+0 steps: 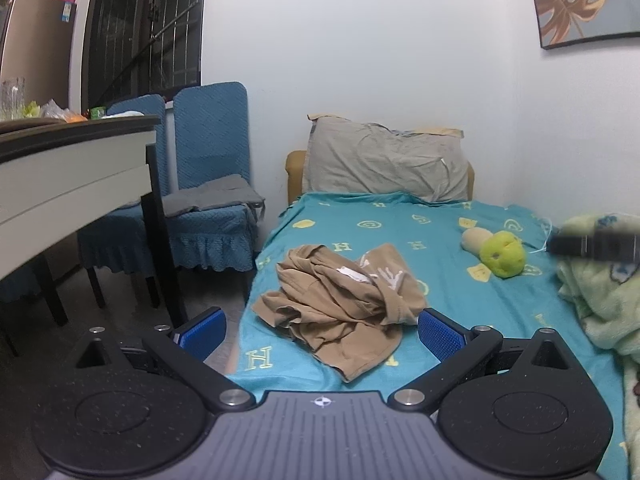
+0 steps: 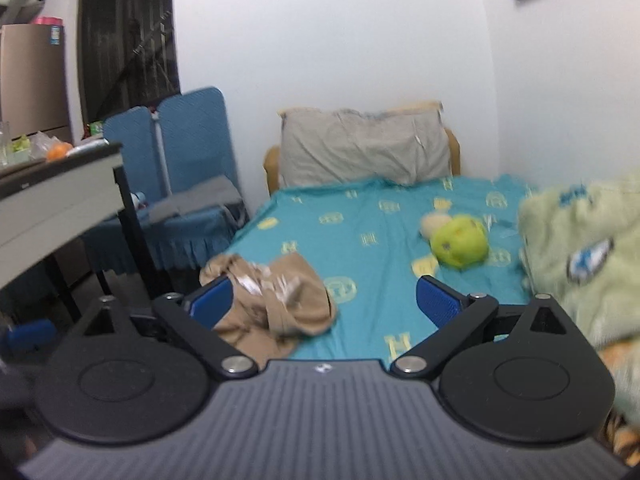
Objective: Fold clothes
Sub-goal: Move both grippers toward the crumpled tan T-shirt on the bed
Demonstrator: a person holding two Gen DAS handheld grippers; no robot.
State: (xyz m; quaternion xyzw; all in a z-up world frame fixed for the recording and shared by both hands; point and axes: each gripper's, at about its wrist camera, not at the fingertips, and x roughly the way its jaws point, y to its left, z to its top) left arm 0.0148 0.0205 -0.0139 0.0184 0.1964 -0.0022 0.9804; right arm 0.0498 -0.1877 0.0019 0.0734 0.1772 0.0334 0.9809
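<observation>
A crumpled tan garment (image 1: 340,304) with a white label lies in a heap near the front left edge of the bed, on the teal sheet (image 1: 400,232). My left gripper (image 1: 322,330) is open and empty, held just in front of the heap. The heap also shows in the right wrist view (image 2: 276,300). My right gripper (image 2: 324,300) is open and empty, with the heap at its left finger. The right gripper's body shows as a dark blur at the right edge of the left wrist view (image 1: 596,245).
A grey pillow (image 1: 384,162) leans at the head of the bed. A green plush toy (image 1: 500,254) lies mid-bed. A pale green blanket (image 2: 584,256) is piled at the right. A table (image 1: 72,168) and blue-covered chairs (image 1: 208,184) stand left of the bed.
</observation>
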